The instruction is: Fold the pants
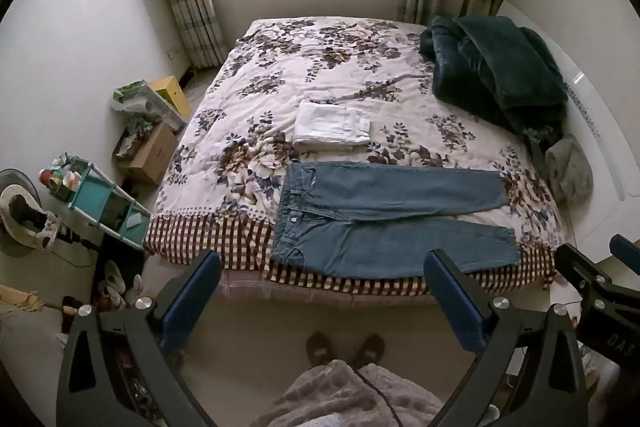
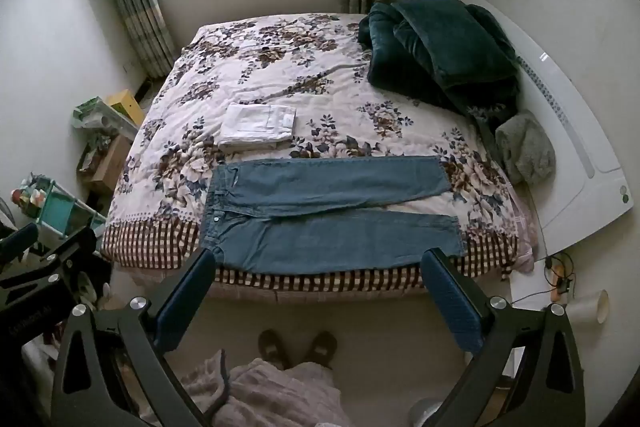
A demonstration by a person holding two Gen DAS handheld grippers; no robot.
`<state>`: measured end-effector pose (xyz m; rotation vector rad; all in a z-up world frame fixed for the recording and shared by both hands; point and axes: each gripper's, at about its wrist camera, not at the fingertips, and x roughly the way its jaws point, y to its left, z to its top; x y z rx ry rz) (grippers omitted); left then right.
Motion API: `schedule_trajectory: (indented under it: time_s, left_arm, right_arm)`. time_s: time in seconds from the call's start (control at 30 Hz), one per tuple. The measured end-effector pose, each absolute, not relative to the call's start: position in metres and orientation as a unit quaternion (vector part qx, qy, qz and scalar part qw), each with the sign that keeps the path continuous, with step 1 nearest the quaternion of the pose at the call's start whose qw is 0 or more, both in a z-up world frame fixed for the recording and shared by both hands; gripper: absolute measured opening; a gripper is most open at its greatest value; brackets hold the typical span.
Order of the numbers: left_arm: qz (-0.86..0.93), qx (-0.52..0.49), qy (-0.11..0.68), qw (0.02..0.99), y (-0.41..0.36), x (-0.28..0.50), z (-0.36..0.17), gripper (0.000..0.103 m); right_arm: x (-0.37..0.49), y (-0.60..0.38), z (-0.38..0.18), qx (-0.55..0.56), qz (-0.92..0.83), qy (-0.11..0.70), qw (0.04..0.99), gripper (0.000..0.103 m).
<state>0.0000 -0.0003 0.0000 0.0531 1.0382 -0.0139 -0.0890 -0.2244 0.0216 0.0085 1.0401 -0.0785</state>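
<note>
Blue jeans (image 1: 384, 223) lie flat across the near part of the bed, waist to the left, both legs spread out to the right; they also show in the right wrist view (image 2: 328, 215). My left gripper (image 1: 322, 267) is open and empty, held above the floor in front of the bed's near edge. My right gripper (image 2: 318, 265) is open and empty too, at the same height and to the right of the left one. Neither touches the jeans.
The bed has a floral quilt (image 1: 340, 67). A folded white garment (image 1: 332, 129) lies behind the jeans. A dark green duvet (image 1: 496, 67) and a grey bundle (image 1: 568, 167) sit at the right. A teal shelf (image 1: 104, 203) and boxes (image 1: 152, 155) stand left of the bed. The person's feet (image 1: 344, 349) stand on the floor.
</note>
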Motion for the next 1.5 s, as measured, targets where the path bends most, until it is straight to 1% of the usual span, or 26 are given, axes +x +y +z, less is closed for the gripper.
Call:
schedule_trajectory:
  time_s: [0.7,0.83,1.5]
  left_arm:
    - [-0.010,0.024,0.492,0.870,0.002,0.002,0.000,0.103]
    - [-0.011,0.024,0.491,0.871,0.011,0.009,0.008,0.103]
    - [-0.010,0.026,0.488,0.872,-0.007,0.011,0.018,0.103]
  right_arm:
    - [-0.090,-0.226,0.024,0.005,-0.039,0.499,0.866,0.103]
    - [-0.090,-0.228,0.025,0.006,-0.040,0.497,0.867,0.103]
    - [-0.093,-0.237,0.030,0.001,-0.042,0.495,0.868,0.103]
